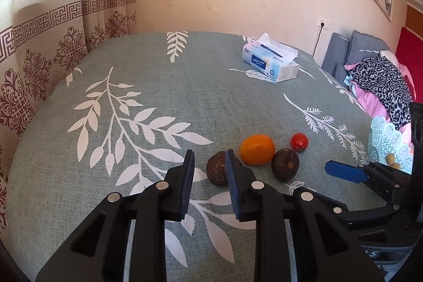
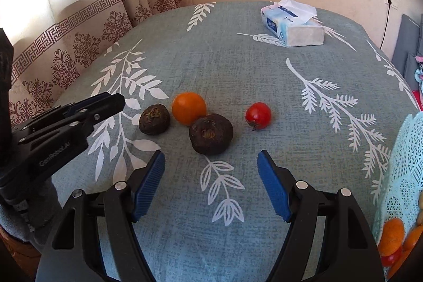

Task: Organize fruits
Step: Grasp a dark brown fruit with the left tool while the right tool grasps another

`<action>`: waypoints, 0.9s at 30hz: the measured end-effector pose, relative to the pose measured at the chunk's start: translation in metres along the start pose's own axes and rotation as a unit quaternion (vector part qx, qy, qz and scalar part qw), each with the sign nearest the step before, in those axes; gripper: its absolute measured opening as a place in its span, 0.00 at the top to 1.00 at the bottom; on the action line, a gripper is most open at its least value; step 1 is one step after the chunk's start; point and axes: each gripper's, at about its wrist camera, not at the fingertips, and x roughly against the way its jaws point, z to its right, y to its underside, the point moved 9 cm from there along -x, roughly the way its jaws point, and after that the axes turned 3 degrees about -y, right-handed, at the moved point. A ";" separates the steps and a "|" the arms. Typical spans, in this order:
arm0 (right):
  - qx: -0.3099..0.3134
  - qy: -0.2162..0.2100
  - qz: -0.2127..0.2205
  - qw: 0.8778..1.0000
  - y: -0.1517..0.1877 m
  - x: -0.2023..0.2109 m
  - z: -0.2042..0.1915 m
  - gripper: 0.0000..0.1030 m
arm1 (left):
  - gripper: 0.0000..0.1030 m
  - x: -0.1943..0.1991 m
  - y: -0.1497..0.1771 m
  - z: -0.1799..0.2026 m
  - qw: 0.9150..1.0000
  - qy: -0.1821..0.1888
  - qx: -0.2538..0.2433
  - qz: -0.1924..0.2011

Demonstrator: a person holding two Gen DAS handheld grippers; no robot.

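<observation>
The left gripper is held closed as far as it goes, with nothing between its pads, above the tablecloth just left of four loose fruits. From the left: a dark brown fruit, an orange touching the larger dark fruit, then a red tomato-like fruit set apart. The right gripper is held open and empty, lined up just short of the larger dark fruit. A straight approach is advised, the pads closed around its widest part without the orange being nudged. The lace-patterned basket, already holding fruit, waits at far right.
</observation>
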 end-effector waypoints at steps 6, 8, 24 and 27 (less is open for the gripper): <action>0.018 0.005 -0.020 1.000 -0.006 -0.032 -0.009 0.39 | 0.75 -0.005 0.001 -0.012 1.000 -0.007 0.023 -0.006; 0.016 0.014 -0.021 1.000 -0.010 -0.039 -0.007 0.41 | 0.74 -0.009 0.003 -0.014 1.000 -0.010 0.026 -0.011; 0.010 0.019 0.018 1.000 -0.001 -0.003 0.003 0.60 | 0.45 -0.030 0.014 0.001 0.999 -0.009 0.001 -0.033; 0.008 0.013 0.025 1.000 0.000 0.007 0.002 0.60 | 0.45 -0.035 0.014 0.010 0.999 -0.006 -0.016 -0.038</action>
